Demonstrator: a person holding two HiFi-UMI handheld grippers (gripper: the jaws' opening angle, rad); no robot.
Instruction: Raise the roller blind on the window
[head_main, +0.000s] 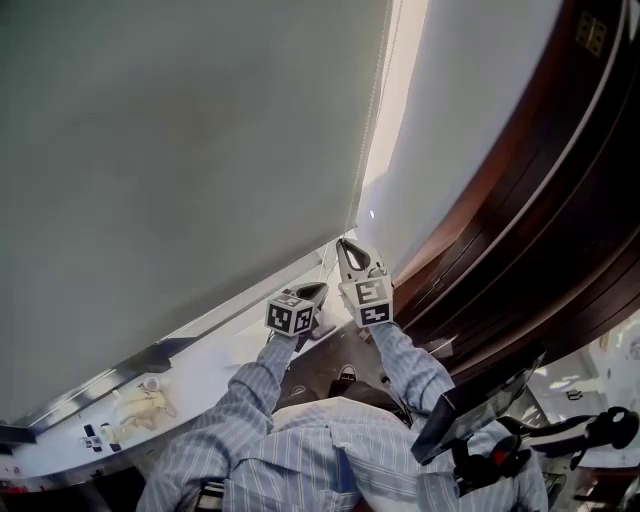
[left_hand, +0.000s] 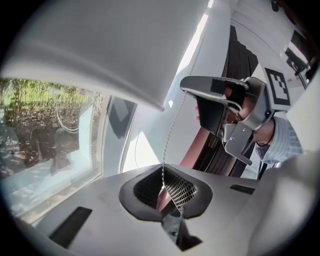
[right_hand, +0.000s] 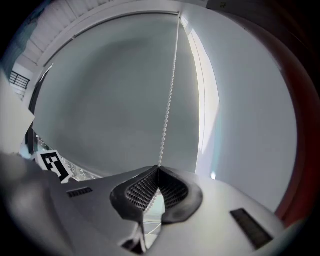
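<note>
The grey-white roller blind (head_main: 180, 170) hangs over most of the window; its bottom edge (left_hand: 100, 75) shows in the left gripper view. A white bead chain (head_main: 370, 140) runs down the blind's right side. My right gripper (head_main: 343, 243) is shut on the bead chain (right_hand: 167, 100), which enters its pads at the tip (right_hand: 159, 168). Just below and left of it, my left gripper (head_main: 318, 288) is also shut on the bead chain (left_hand: 172, 125), pinched at its tip (left_hand: 163, 186). The right gripper (left_hand: 183, 90) shows higher on the same strand.
Under the blind's edge is window glass (left_hand: 45, 120) with trees outside. A white sill (head_main: 200, 370) runs below, with a crumpled cloth (head_main: 140, 405) on it. Dark brown panelling (head_main: 540, 200) stands to the right, and black gear (head_main: 520, 440) at the lower right.
</note>
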